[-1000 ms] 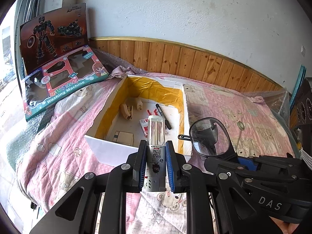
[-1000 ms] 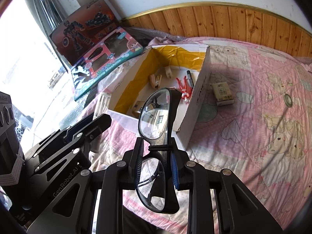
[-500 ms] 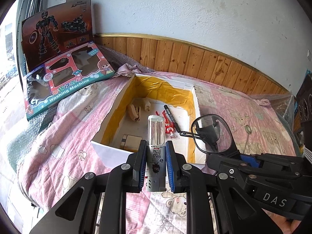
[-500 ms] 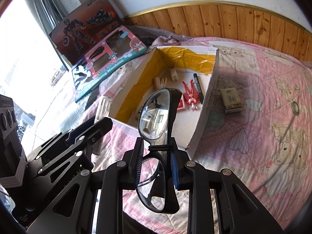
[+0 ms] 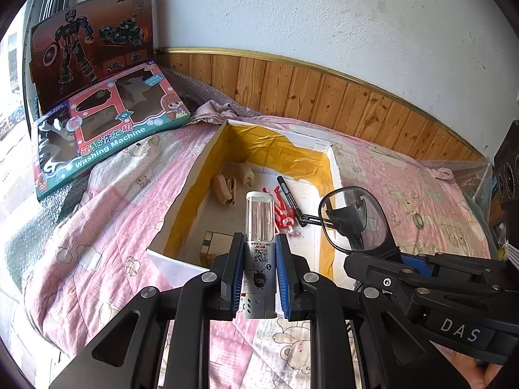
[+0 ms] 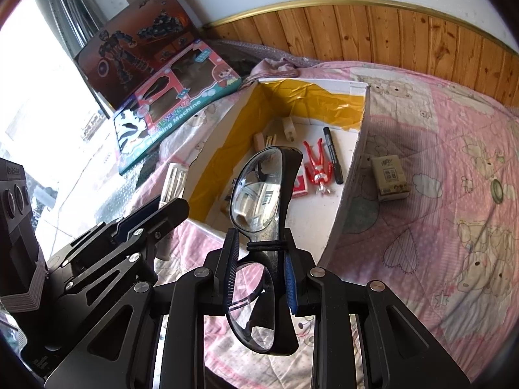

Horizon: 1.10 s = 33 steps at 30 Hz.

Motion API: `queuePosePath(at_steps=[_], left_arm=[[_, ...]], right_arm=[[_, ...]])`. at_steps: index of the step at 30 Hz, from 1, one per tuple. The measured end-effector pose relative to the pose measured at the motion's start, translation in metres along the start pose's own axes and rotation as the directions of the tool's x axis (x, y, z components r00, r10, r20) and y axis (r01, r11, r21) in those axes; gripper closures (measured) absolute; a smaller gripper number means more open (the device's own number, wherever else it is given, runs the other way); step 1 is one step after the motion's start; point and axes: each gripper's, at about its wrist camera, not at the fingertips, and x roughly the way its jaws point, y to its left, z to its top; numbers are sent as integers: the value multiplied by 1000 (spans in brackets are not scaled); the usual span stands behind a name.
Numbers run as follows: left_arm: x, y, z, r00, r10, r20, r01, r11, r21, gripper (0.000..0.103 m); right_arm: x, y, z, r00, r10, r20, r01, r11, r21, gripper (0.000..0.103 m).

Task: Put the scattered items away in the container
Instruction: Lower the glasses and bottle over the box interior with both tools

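Observation:
My left gripper is shut on a white device with a clear top, held upright above the near wall of the white box with yellow lining. To its right, my right gripper is shut on the bridge of black-framed glasses, over the box's near right corner. Inside the box lie a red figure, a black marker, a beige stapler, a plug and a small cardboard box. A tissue pack lies on the quilt just right of the box.
The box sits on a pink quilted bed against a wood-panelled wall. Two toy boxes lean at the far left. A small round ring lies on the quilt at the right. A black speaker stands at the right edge.
Both views have shifted: the box now sits further right in frame and more of its floor shows. Both grippers keep the same hold on their items.

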Motion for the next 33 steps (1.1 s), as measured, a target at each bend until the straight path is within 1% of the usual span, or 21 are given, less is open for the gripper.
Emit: queuePosePath(at_steps=[16,33], left_arm=[[31,1,27,1000,-4,-20,4,1000,-8,84],[61,23,53,999,-11,-44,9,999,-48,84]], right_arm=[[16,-13,34,1000,5,-4,-5,1000,10,77],[37,-22,65,1000,8,-4,-8,1000,12,77]])
